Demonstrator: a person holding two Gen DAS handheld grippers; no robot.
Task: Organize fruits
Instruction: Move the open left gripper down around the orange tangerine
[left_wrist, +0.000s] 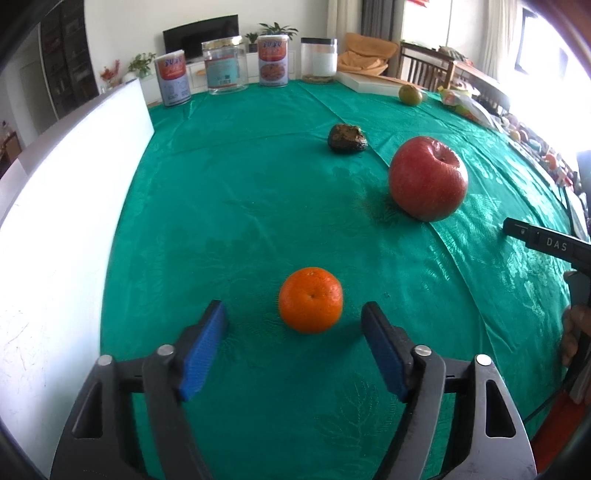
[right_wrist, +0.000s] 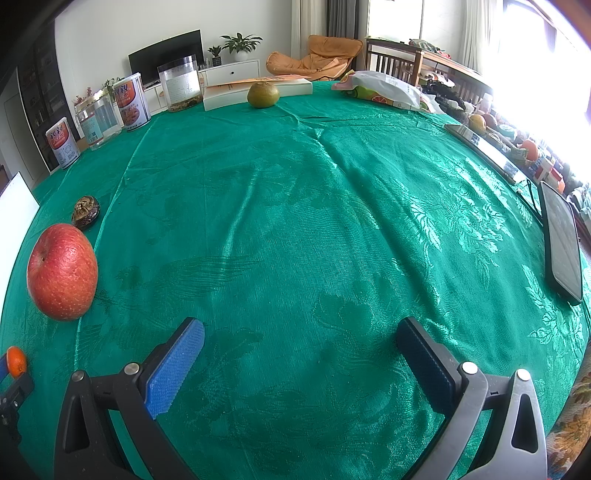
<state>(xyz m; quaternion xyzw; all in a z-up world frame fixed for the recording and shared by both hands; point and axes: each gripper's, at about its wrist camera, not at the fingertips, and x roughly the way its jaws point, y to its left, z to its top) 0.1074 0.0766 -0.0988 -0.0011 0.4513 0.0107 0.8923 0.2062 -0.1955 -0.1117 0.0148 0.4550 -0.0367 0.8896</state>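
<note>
Both the left gripper (left_wrist: 294, 314) and right gripper (right_wrist: 301, 332) angle downward, fingers apart.

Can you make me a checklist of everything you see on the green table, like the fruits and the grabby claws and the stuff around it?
Surface: green patterned tablecloth, creased, with a white board at its left edge.
Job's things: orange just ahead of the left gripper; red apple further back; dark wrinkled fruit behind it; green citrus at the far edge, beside a white box.
Clutter: tins and clear jars along the far edge; a snack bag; a dark tablet at right.
Grippers: left open, no pad touching the orange; right gripper open, nothing between its pads.
Cables: thin dark cable at the left view's right edge.
Surroundings: living room with television, plants, wooden chairs, bright windows.
</note>
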